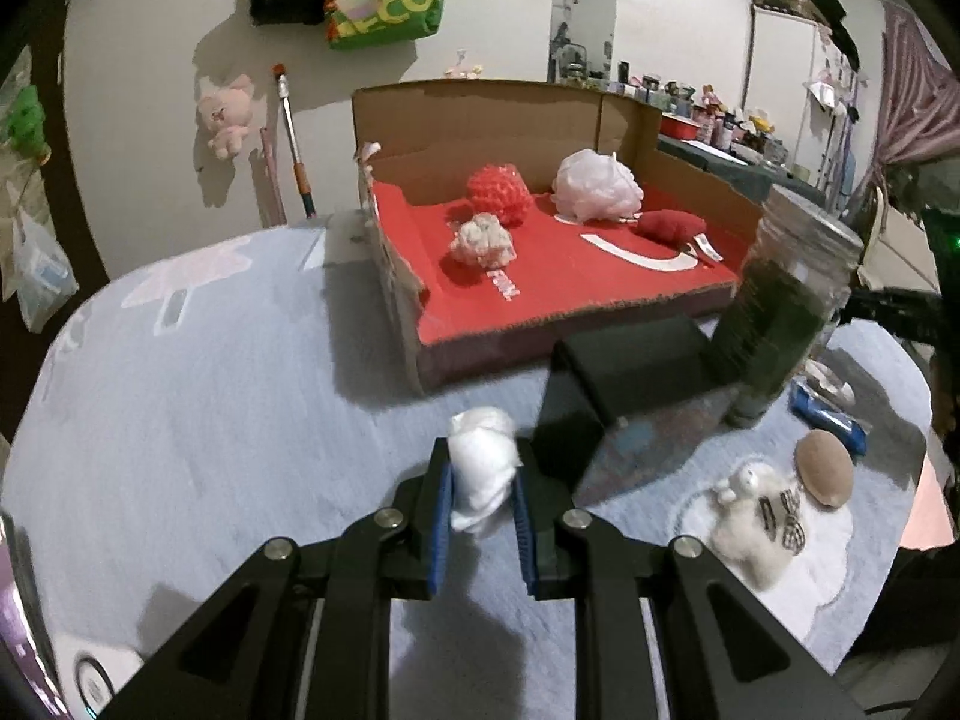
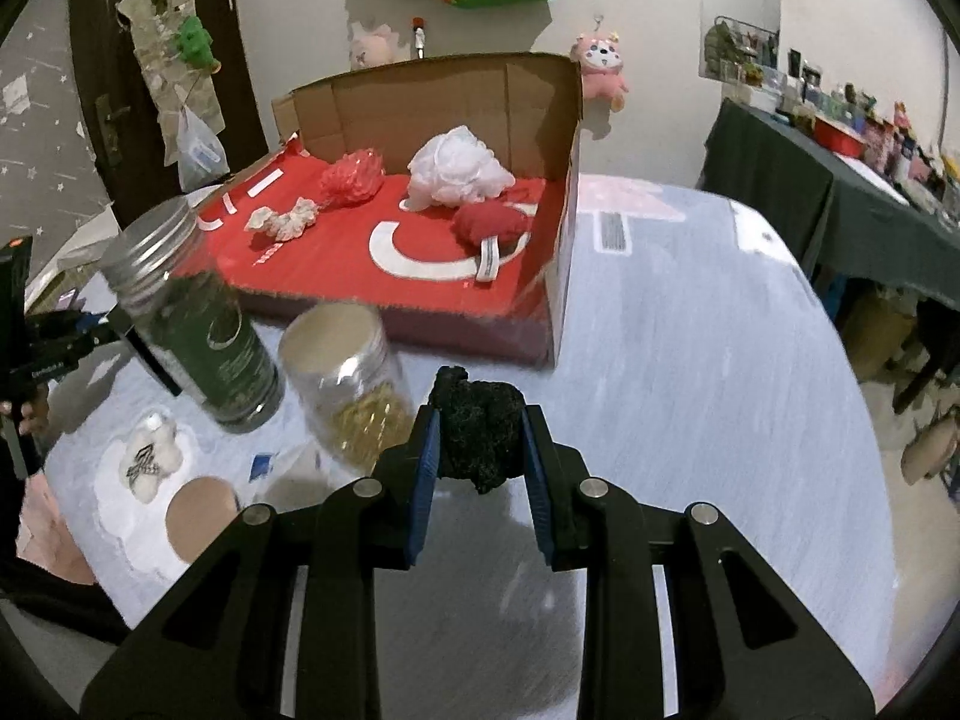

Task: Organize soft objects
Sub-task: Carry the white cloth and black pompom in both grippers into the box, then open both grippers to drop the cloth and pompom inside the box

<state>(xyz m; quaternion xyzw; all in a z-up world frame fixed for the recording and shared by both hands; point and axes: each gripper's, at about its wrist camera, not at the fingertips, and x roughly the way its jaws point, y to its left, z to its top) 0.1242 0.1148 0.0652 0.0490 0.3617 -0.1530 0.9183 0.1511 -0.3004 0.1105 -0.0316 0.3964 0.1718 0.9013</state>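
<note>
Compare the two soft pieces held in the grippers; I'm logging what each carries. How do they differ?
The white wad in the left gripper is pale and smooth-looking; the black lump in the right gripper is dark and coarse. The lump looks broader between its fingers. Both are clamped above the table, outside the red-lined box.

The soft white cotton wad (image 1: 483, 471) sits between blue ribbed gripper pads (image 1: 442, 525); the coarse black sponge lump (image 2: 478, 435) between matching blue pads (image 2: 423, 477); the open brown cardboard box (image 1: 474, 114) has a red floor with white curved markings; the tablecloth (image 1: 210, 420) is pale blue-grey.
</note>
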